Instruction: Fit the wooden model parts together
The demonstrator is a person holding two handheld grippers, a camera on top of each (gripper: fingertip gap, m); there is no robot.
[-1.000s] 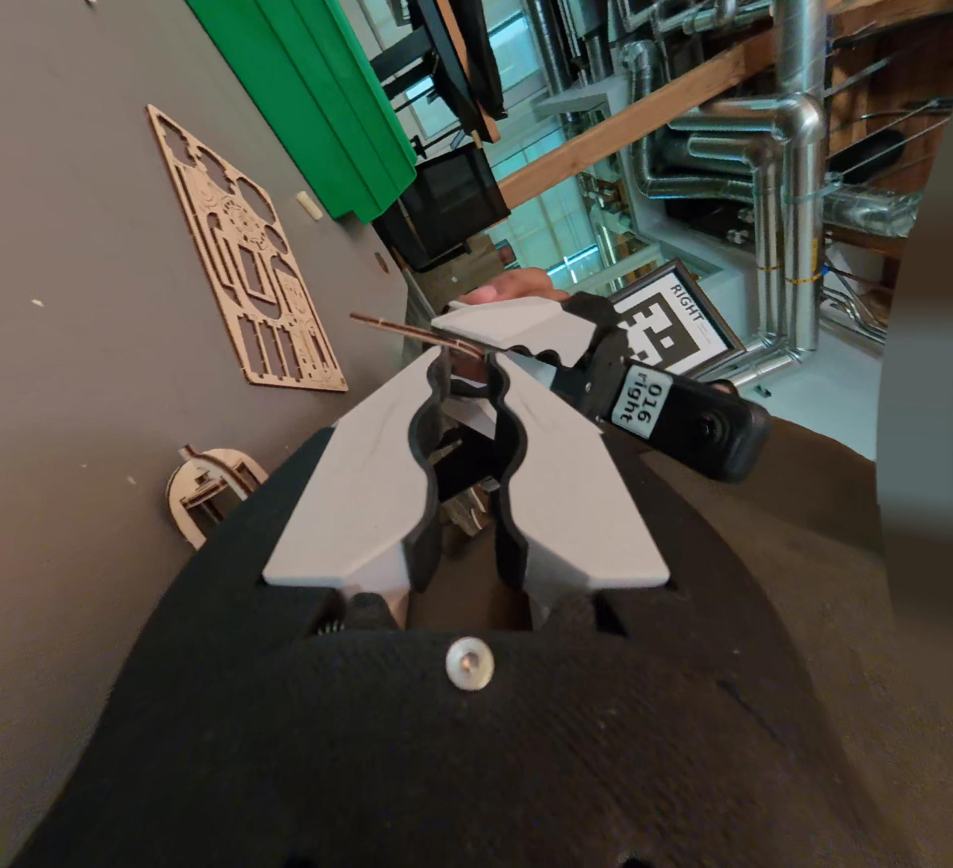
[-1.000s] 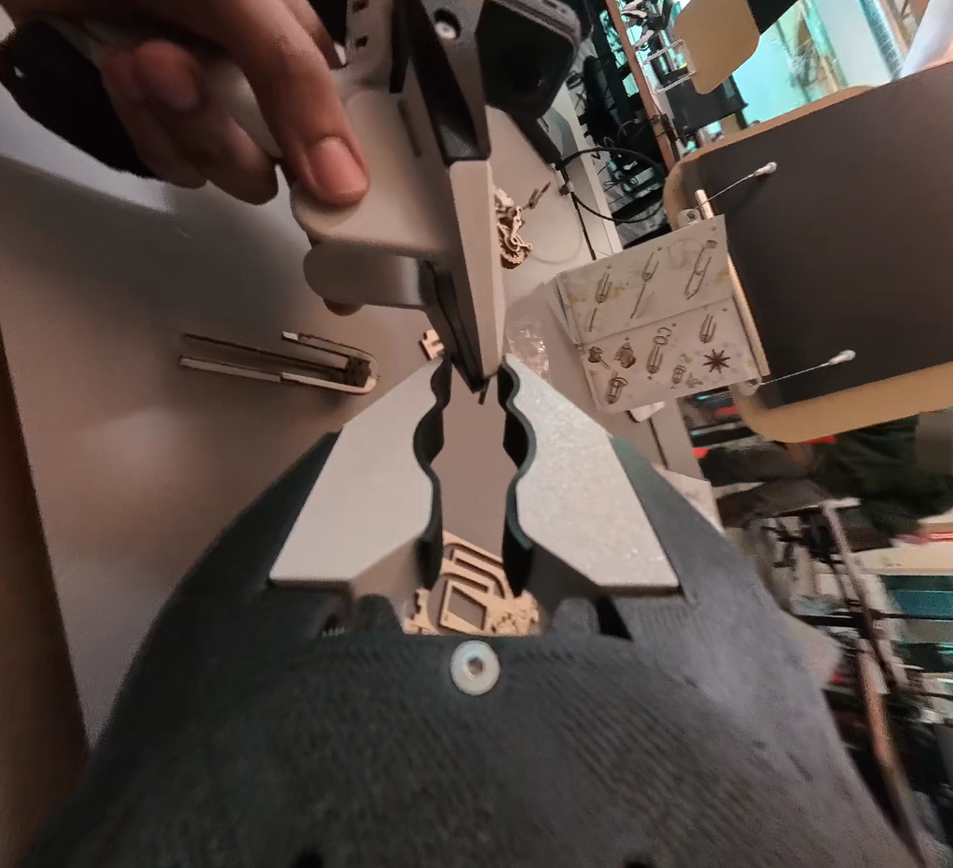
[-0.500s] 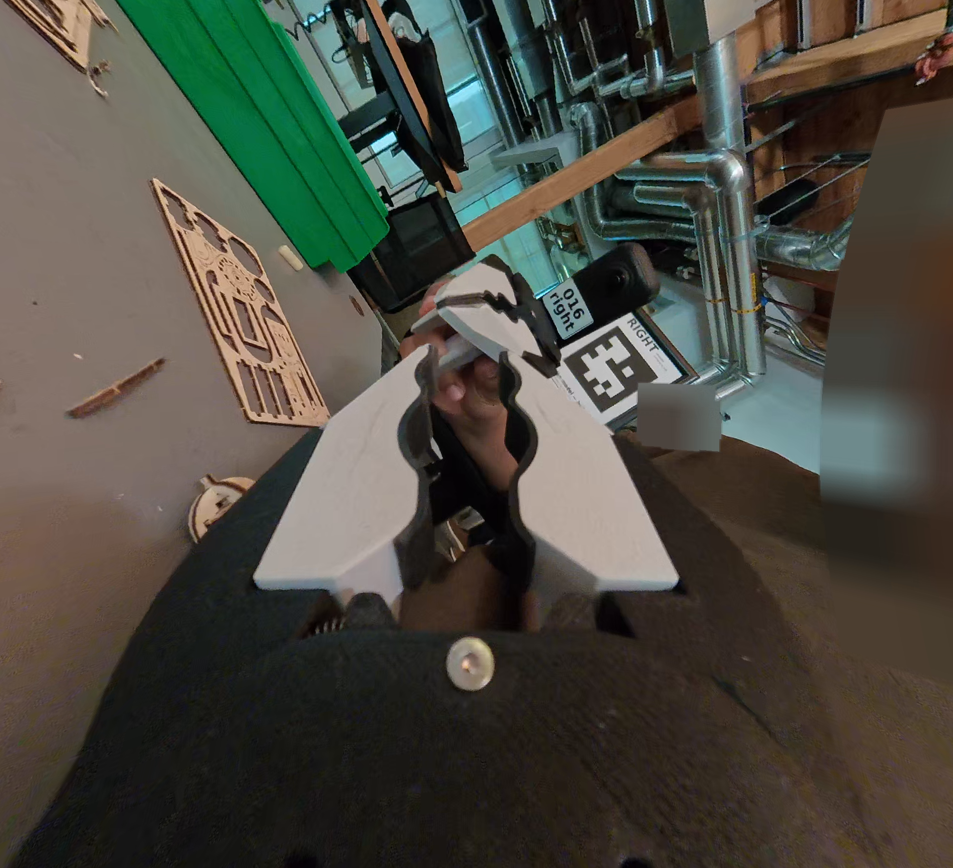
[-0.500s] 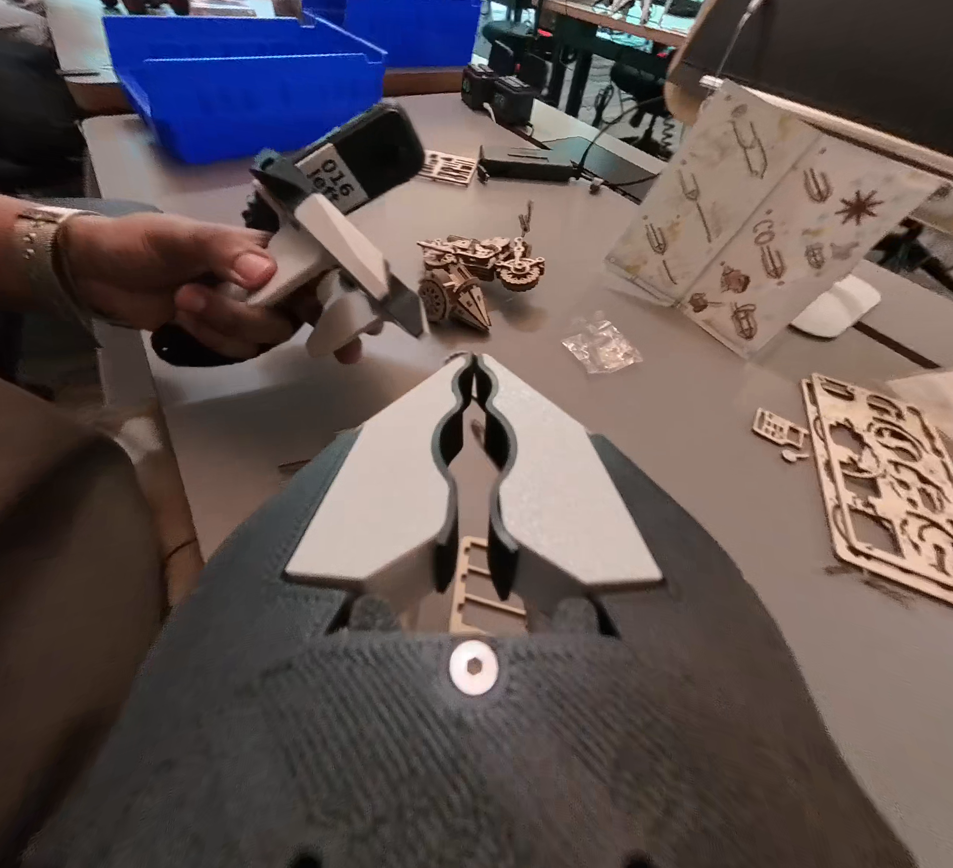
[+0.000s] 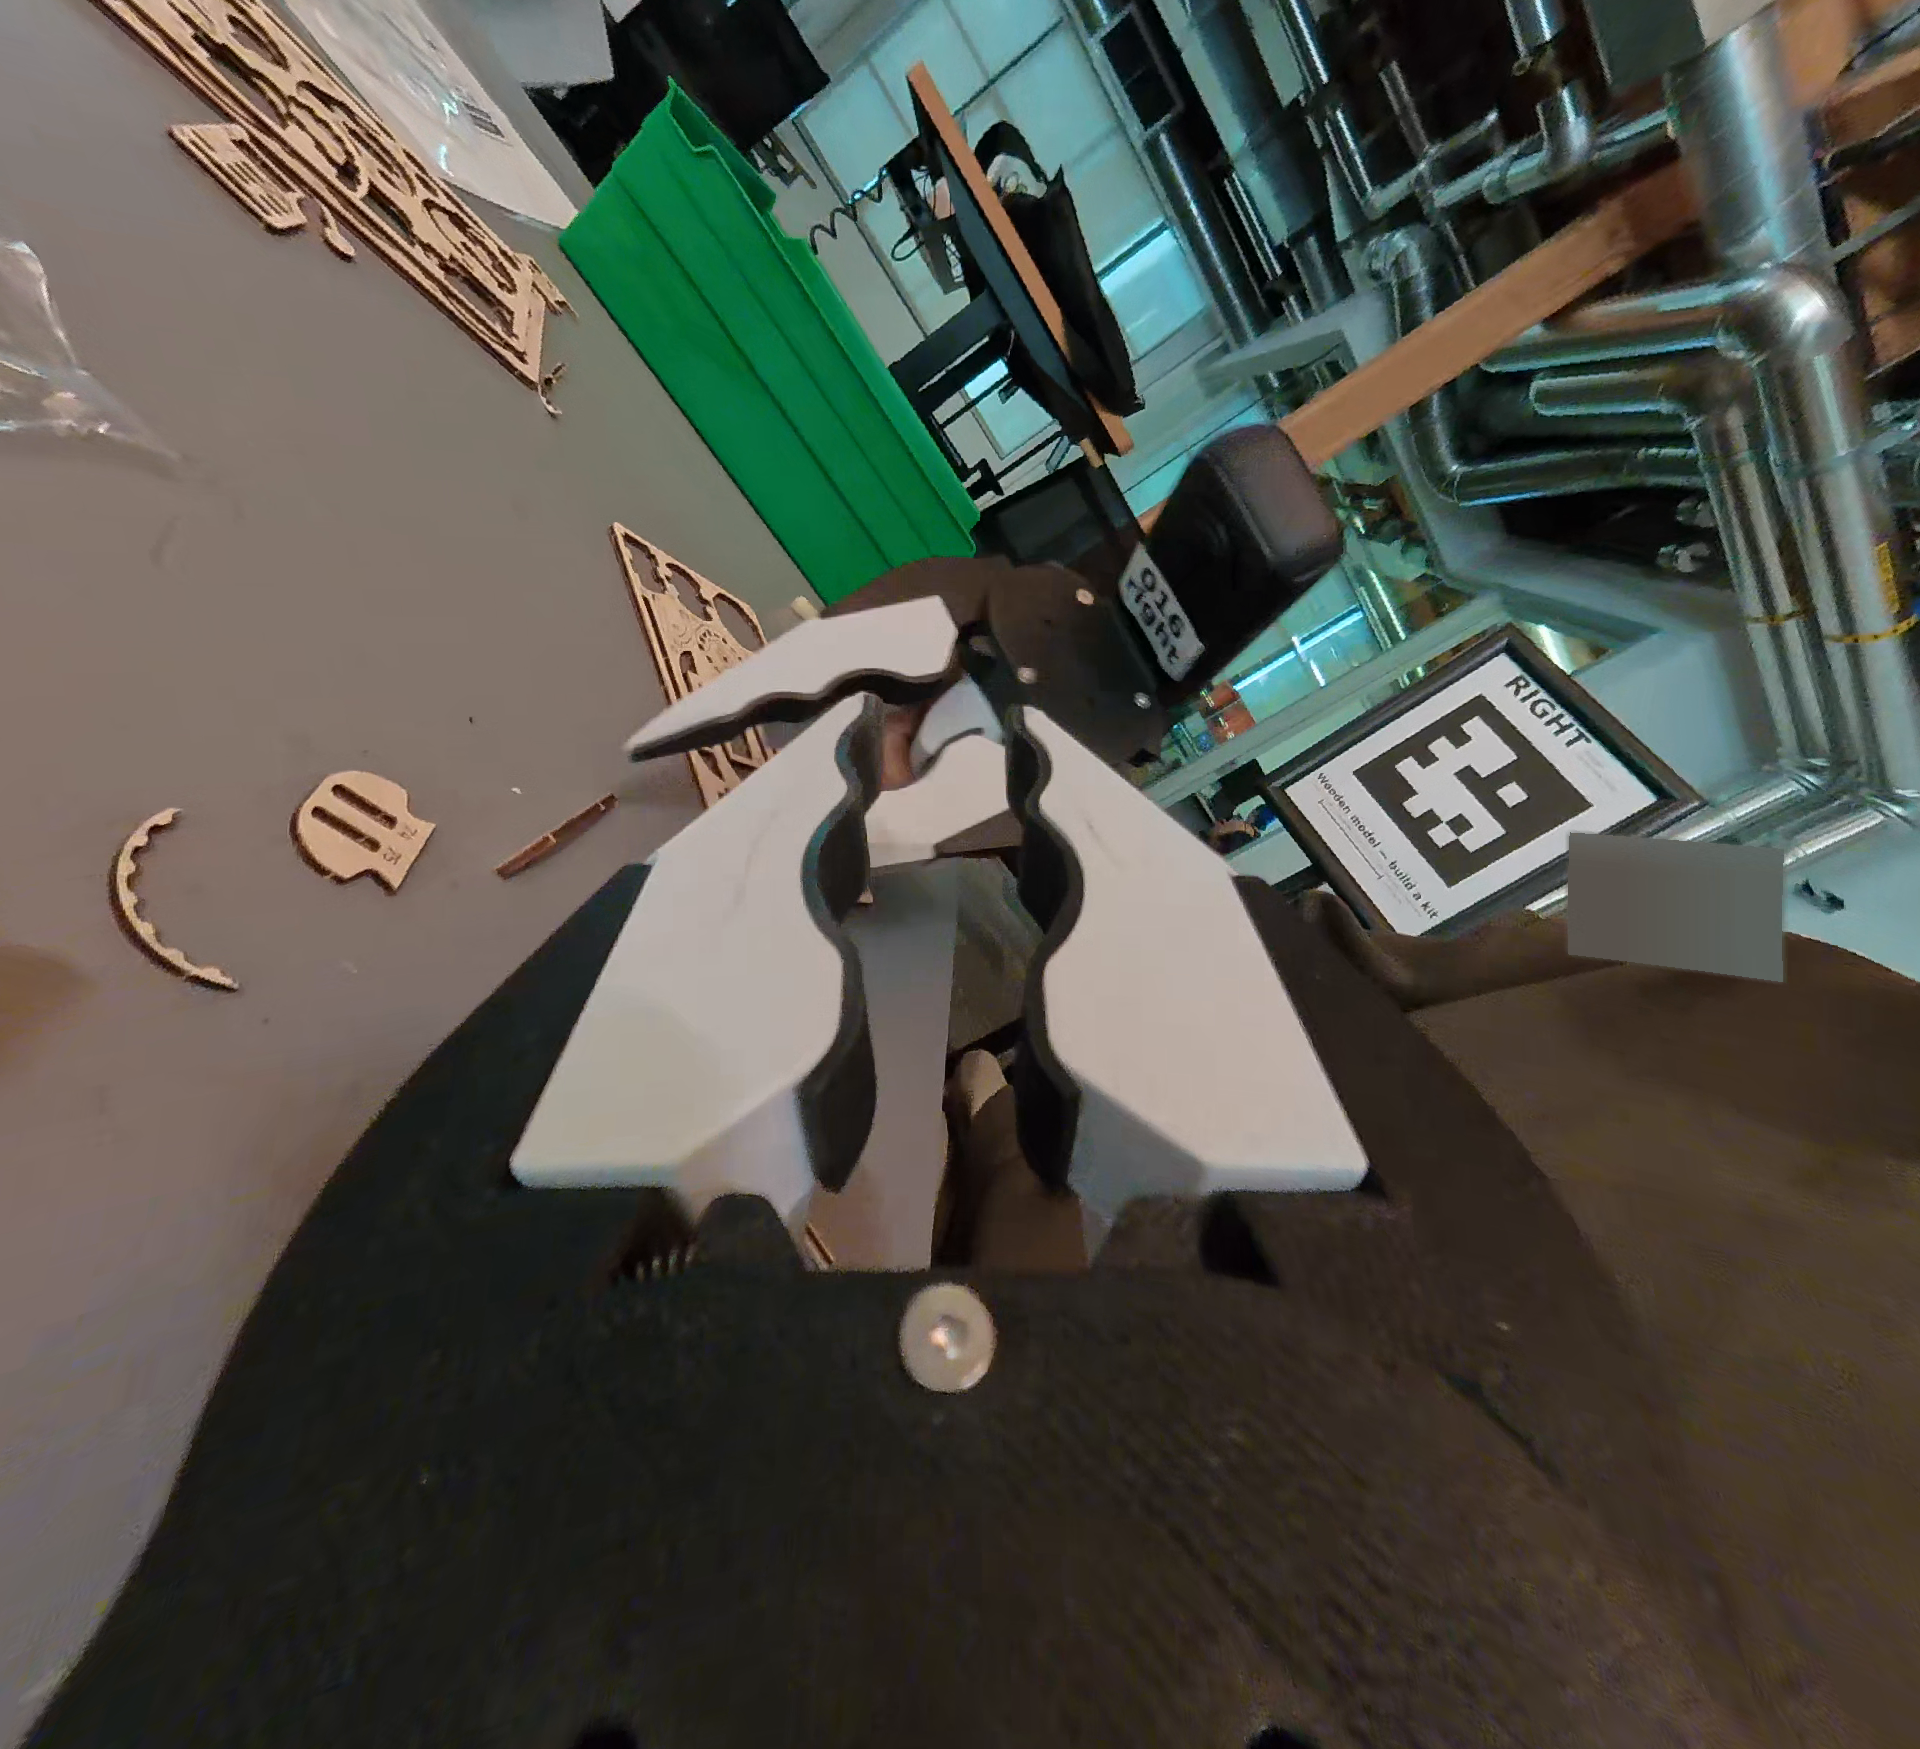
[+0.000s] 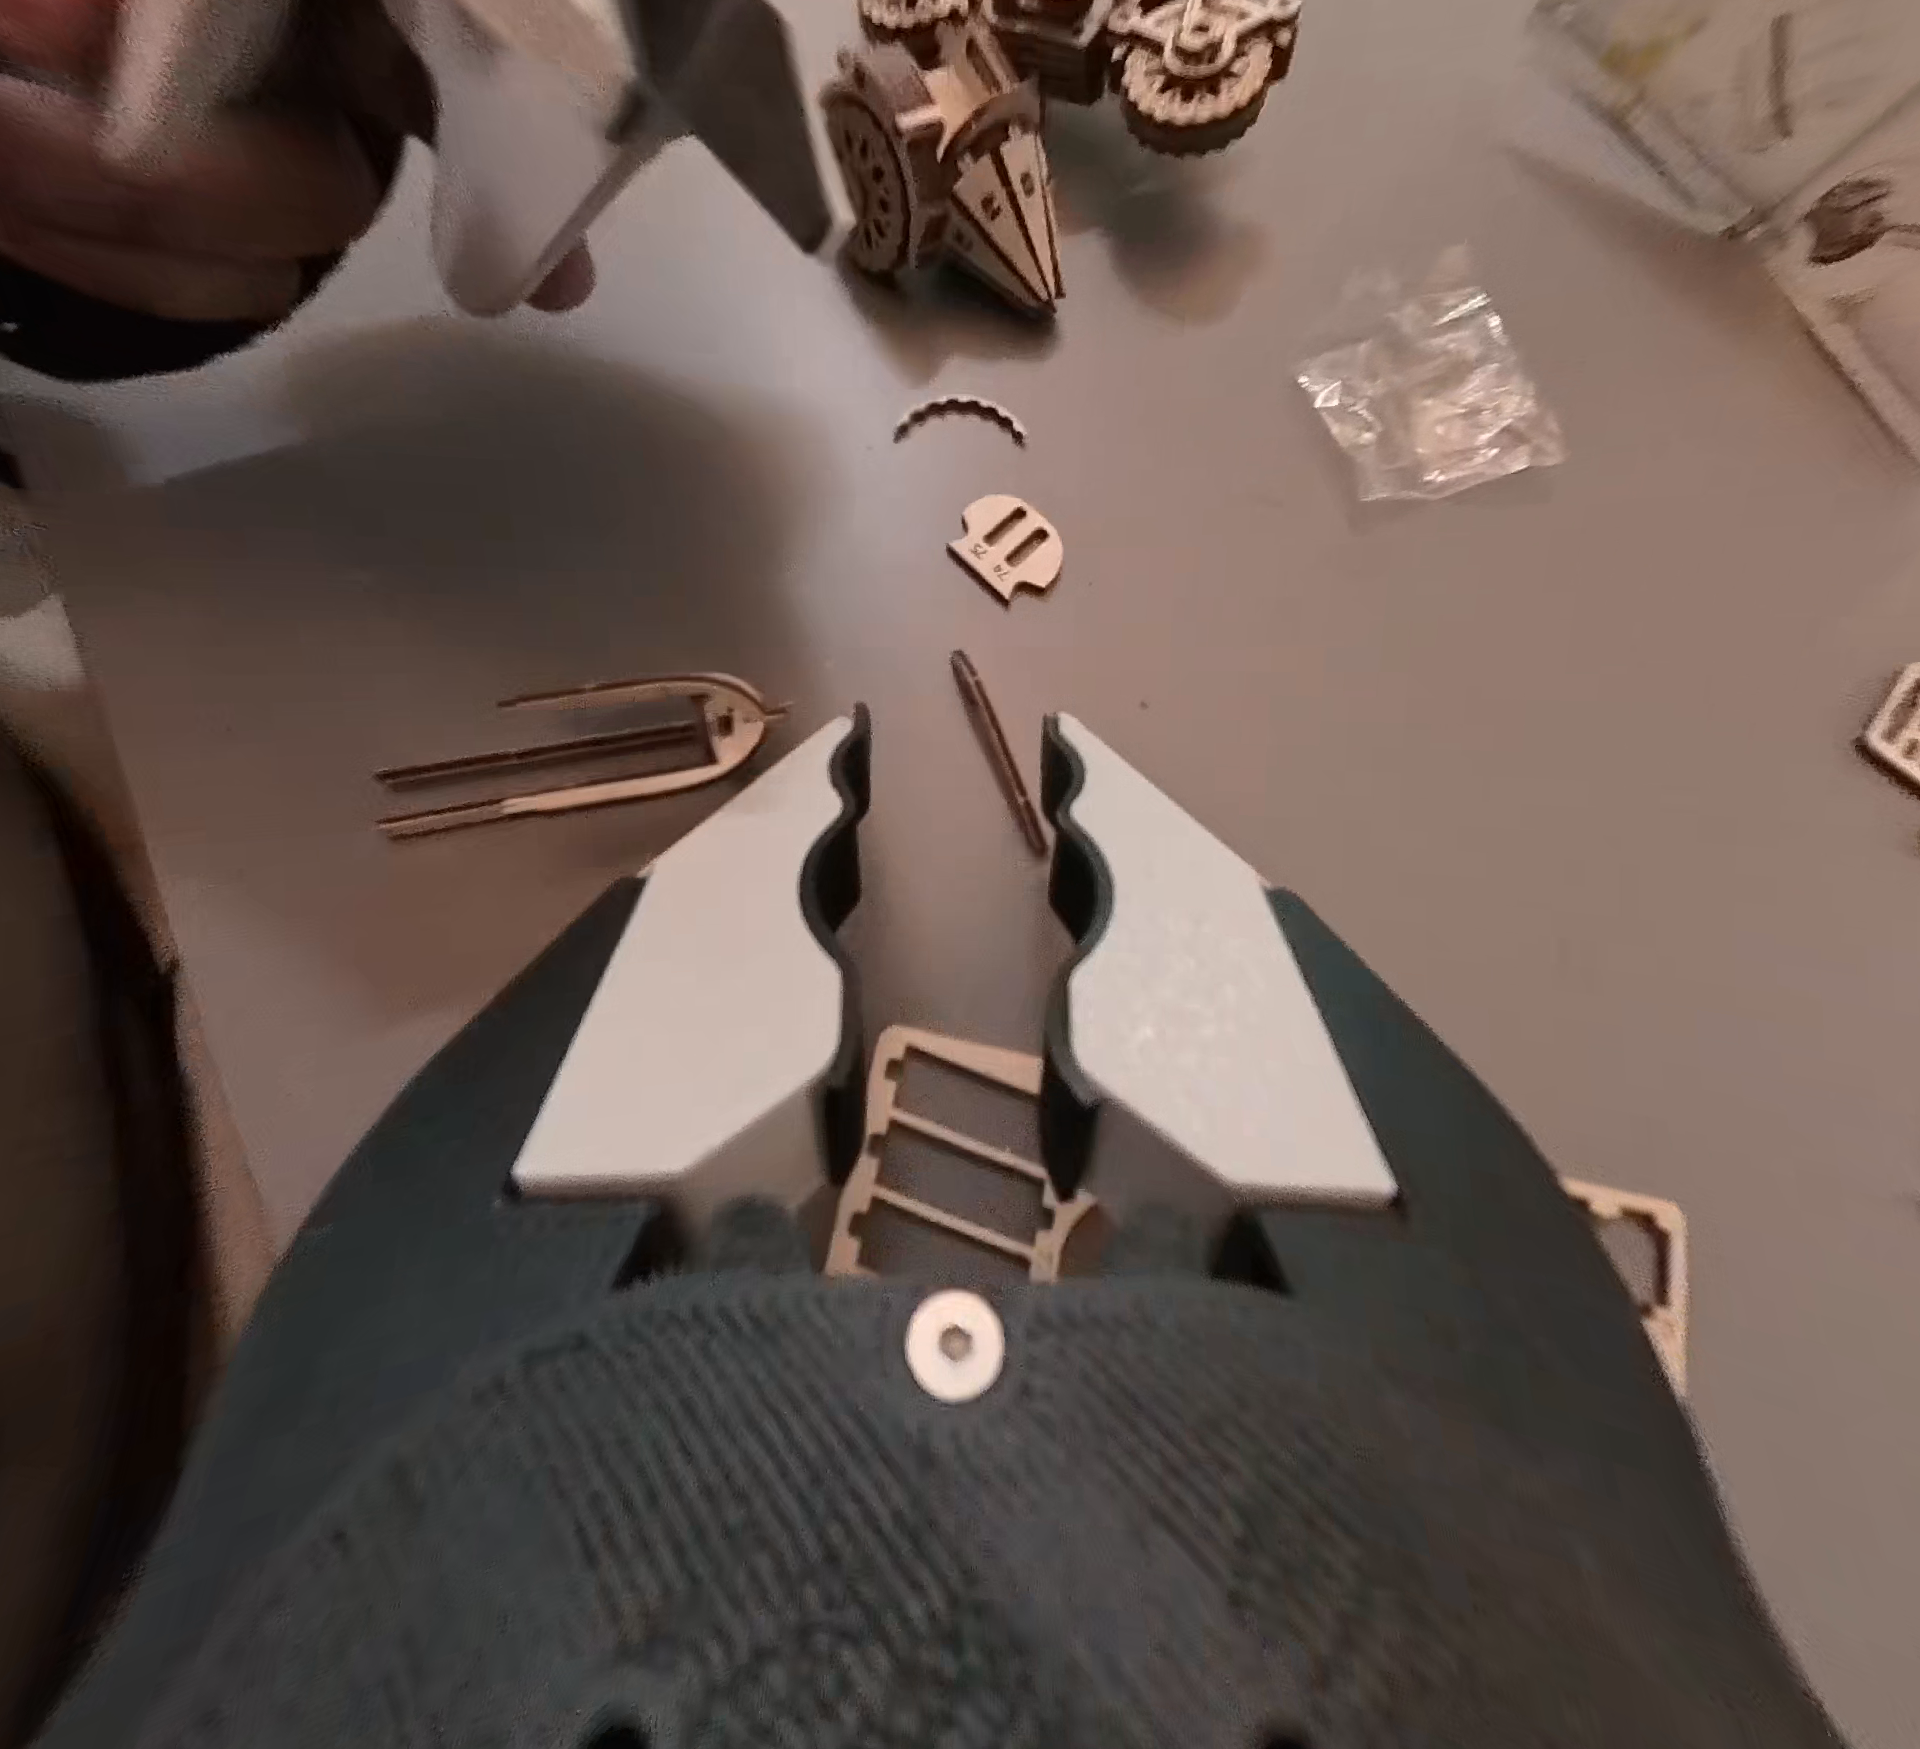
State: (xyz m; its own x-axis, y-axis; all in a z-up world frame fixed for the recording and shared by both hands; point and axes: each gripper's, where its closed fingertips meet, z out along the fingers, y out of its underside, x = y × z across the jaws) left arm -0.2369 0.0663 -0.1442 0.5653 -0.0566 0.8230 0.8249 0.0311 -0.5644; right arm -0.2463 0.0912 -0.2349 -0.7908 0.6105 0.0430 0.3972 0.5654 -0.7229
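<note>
My right gripper point(image 6: 954, 728) is open and empty, pointing down at the grey table point(image 6: 1455, 764). A thin dark wooden stick point(image 6: 997, 754) lies on the table between its fingertips, nearer the right one. Beyond it lie a small slotted round piece point(image 6: 1006, 551), a toothed arc point(image 6: 961, 421) and a partly built wooden model point(image 6: 1049, 99). A forked wooden piece point(image 6: 582, 754) lies to the left. My left gripper point(image 5: 935, 743) is open and empty, held above the table; it also shows in the right wrist view point(image 6: 623, 16). The stick point(image 5: 556, 835) shows in the left wrist view too.
A clear plastic bag point(image 6: 1429, 395) lies at the right. A cut-out wooden sheet point(image 6: 956, 1149) lies under my right gripper. Larger wooden sheets point(image 5: 312, 120) and a green bin point(image 5: 769, 349) stand at the table's far side. A framed marker sign point(image 5: 1475, 785) stands off the table. Tip to tip, the grippers are about 9 cm apart. The small slotted round piece point(image 6: 1006, 551) lies some 5 cm from my right tips, 10 cm from my left tips. Seen from the left wrist view point(image 5: 388, 827) as well. The toothed arc point(image 6: 961, 421) lies around 9 cm away from my right fingertips.
The stick that was up between the two grippers now lies on the table. My right gripper has tipped down toward the table and opened. My left gripper has opened wider.
</note>
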